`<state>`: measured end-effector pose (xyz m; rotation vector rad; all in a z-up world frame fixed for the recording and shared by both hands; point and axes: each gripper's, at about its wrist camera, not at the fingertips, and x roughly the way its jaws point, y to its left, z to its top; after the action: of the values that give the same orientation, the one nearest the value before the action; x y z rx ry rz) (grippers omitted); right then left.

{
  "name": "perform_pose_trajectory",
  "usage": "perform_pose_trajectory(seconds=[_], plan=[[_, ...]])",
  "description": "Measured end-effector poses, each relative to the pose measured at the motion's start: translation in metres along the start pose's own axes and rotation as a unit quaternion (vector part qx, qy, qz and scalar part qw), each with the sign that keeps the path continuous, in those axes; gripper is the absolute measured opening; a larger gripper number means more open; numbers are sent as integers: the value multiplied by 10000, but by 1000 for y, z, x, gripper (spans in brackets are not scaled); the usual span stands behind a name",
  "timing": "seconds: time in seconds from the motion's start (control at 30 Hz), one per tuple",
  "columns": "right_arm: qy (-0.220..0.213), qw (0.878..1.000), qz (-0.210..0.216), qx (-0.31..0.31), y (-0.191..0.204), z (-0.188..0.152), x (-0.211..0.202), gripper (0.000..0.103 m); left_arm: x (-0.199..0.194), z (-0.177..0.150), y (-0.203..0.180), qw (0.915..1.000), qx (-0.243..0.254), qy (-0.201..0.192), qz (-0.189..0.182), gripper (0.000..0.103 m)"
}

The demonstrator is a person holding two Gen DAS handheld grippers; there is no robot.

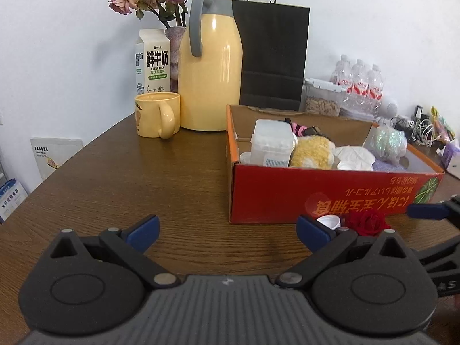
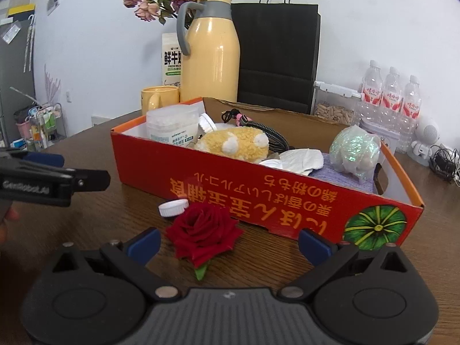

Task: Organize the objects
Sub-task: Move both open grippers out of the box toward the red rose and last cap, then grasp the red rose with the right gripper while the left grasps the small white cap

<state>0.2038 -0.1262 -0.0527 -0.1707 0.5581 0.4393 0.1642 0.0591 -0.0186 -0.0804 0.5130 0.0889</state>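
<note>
A red cardboard box [image 2: 287, 198] stands on the brown table and holds a plastic jar [image 2: 172, 128], a yellow plush toy [image 2: 234, 143], crumpled white paper [image 2: 302, 158], a glittery bag [image 2: 355, 151] and cables. A red rose [image 2: 202, 231] and a white bottle cap [image 2: 172, 207] lie on the table in front of the box. My right gripper [image 2: 228, 244] is open, its jaws wide on either side of the rose. My left gripper [image 1: 227, 234] is open and empty over bare table, left of the box [image 1: 287, 198]; the rose [image 1: 366, 222] and cap [image 1: 329, 220] show by its right finger.
Behind the box stand a yellow thermos [image 1: 211, 72], a yellow mug [image 1: 156, 113], a milk carton [image 1: 152, 60], a vase of dried flowers [image 1: 175, 33] and a black paper bag [image 1: 274, 54]. Water bottles [image 2: 391, 92], a seed container [image 2: 335, 106] and cables [image 2: 444, 161] are at the right.
</note>
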Motion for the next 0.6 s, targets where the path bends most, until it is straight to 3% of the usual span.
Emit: perform_pose_trajectory(seconds=[0.13, 0.23, 0.3, 0.37, 0.4, 0.6], plan=[[132, 9997, 125, 137, 3, 4, 10, 77, 0, 1, 1, 10000, -24, 2, -58, 103], [202, 9996, 161, 139, 8, 4, 15, 74, 0, 1, 1, 10000, -36, 11, -81, 103], [192, 9995, 202, 143, 11, 4, 16, 59, 1, 1, 1, 9999, -43, 35, -89, 103], [223, 9993, 252, 141, 13, 4, 17, 53, 3, 1, 1, 9999, -42, 66, -96, 103], [258, 9993, 261, 111, 14, 4, 17, 41, 3, 1, 1, 9999, -35, 79, -98, 103], [138, 9994, 320, 78, 14, 3, 12, 38, 7, -1, -2, 9999, 37, 126, -98, 103]])
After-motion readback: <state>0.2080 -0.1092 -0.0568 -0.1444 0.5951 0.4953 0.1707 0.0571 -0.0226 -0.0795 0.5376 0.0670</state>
